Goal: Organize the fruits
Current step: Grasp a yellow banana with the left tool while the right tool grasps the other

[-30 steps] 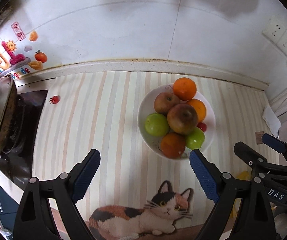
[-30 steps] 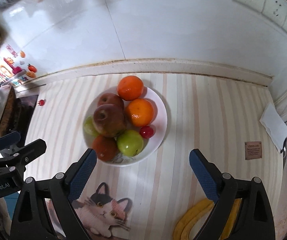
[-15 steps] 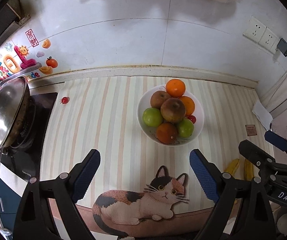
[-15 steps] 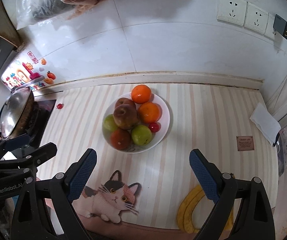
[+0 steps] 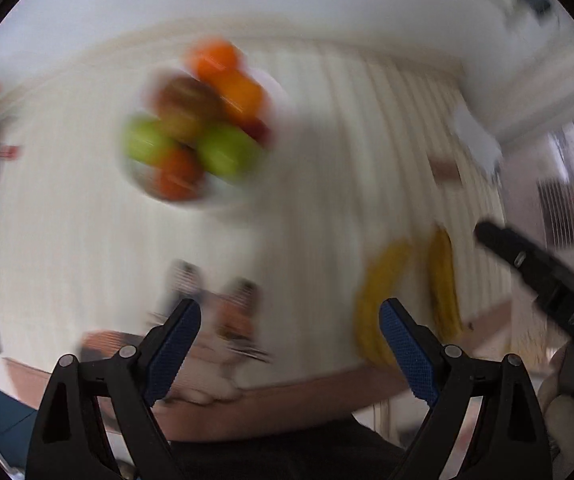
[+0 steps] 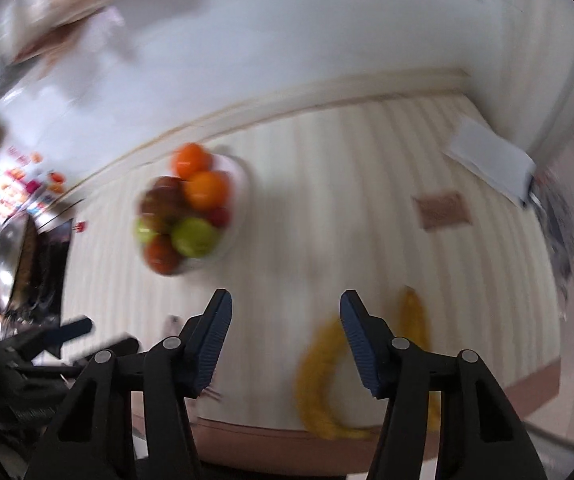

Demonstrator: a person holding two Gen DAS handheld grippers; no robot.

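Both views are motion-blurred. A white bowl (image 5: 275,96) heaped with oranges, apples and green fruit sits on the striped mat; it also shows in the right wrist view (image 6: 239,176). Two yellow bananas (image 5: 383,280) lie near the mat's front right edge, and show in the right wrist view (image 6: 319,364). My left gripper (image 5: 290,334) is open and empty, above the front edge. My right gripper (image 6: 285,316) is open and empty, its jaws closer together, with the bananas just right of it.
A white cloth (image 6: 491,156) and a small brown tag (image 6: 443,210) lie at the right of the mat. A stove with a steel pan (image 6: 11,248) stands at the left. A wall runs along the back.
Both grippers have swung right and pulled back, so the bowl shifted left in view and the bananas came in. The right gripper's jaws have narrowed. Frames are now blurred.
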